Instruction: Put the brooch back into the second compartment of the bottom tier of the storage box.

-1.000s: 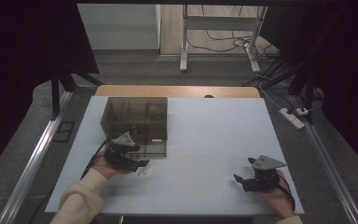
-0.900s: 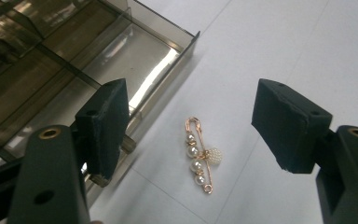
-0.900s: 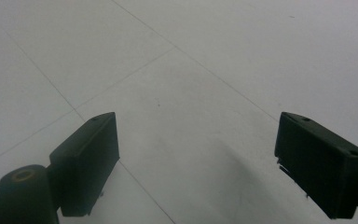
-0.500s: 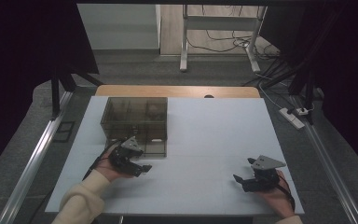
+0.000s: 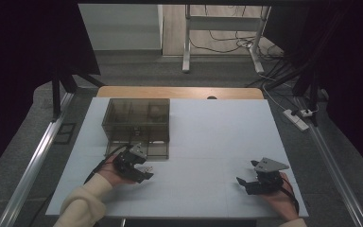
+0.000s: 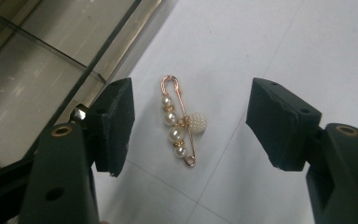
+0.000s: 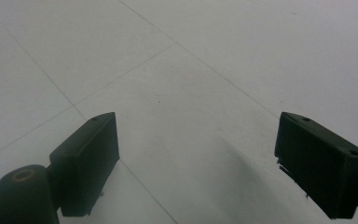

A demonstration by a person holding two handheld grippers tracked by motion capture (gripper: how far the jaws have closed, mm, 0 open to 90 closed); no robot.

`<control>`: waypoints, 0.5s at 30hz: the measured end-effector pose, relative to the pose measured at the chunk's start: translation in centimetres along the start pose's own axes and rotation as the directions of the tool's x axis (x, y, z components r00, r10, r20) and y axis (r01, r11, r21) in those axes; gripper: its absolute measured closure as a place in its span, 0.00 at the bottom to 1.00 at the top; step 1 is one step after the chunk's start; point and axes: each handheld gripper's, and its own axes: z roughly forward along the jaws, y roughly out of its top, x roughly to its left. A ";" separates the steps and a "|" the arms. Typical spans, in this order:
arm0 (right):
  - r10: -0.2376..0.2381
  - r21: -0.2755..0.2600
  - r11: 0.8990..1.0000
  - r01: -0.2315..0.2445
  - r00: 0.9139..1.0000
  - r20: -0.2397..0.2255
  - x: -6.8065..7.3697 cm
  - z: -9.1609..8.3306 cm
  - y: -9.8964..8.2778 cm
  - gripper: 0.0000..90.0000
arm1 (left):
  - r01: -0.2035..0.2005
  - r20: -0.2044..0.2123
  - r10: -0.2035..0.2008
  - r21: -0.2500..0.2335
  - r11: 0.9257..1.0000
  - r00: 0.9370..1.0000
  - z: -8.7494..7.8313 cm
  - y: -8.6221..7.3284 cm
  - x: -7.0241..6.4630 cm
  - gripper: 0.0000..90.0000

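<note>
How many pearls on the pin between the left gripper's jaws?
5. Four smooth pearls sit in a row along the gold pin; one larger bumpy bead hangs beside the row. The pin lies on the white table, beside the clear box.

Brooch (image 6: 181, 122) on table (image 5: 208, 127), beside box (image 5: 137, 125).

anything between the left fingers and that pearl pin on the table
Nothing visible. The pearl pin lies flat on the white table between the open fingers of the left gripper, touching neither; they have just been closing. The tinted box sits off to the side.
</note>
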 end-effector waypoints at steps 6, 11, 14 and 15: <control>0.001 0.001 1.000 -0.001 1.000 -0.001 0.0 0.0 0.0 0.15 | 0.009 -0.010 -0.009 0.026 1.000 1.000 0.6 0.0 0.1 0.37; -0.001 0.003 1.000 0.001 1.000 0.000 0.0 0.0 0.0 0.15 | 0.007 -0.019 -0.006 0.046 0.999 1.000 1.0 -0.1 0.1 0.39; 0.000 0.003 1.000 0.000 1.000 0.000 0.0 0.0 0.0 0.15 | -0.005 -0.021 0.006 0.057 0.998 1.000 1.2 -0.1 0.0 0.42; 0.000 0.004 1.000 0.000 1.000 0.001 0.0 0.0 0.0 0.15 | -0.009 -0.021 0.010 0.062 0.998 1.000 1.3 -0.1 0.0 0.44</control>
